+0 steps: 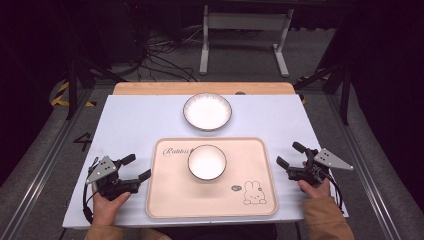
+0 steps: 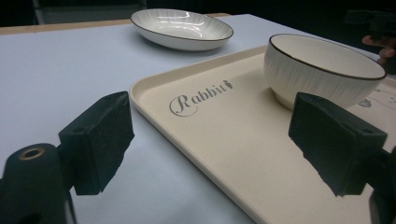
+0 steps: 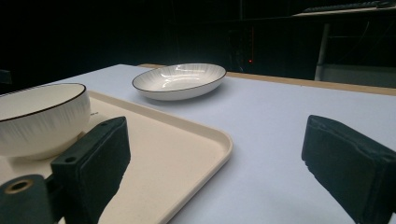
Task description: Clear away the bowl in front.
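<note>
High view: tray (image 1: 260,172) sits mid-desk with a bowl (image 1: 207,162) on it, left claw (image 1: 136,169) and right claw (image 1: 289,156) both spread wide beside it. Tray's probably stiff and slick, so grab both side rims, keep it level.

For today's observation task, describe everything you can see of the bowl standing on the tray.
The bowl is white, round and deep, with a thin dark line along its rim and fine vertical ribbing on the outer wall. It looks like glazed ceramic. It stands upright and empty on a narrow foot, in the upper middle of the beige tray, just right of the printed lettering. Only the tray touches it; the left gripper and right gripper rest apart at either side.
</note>
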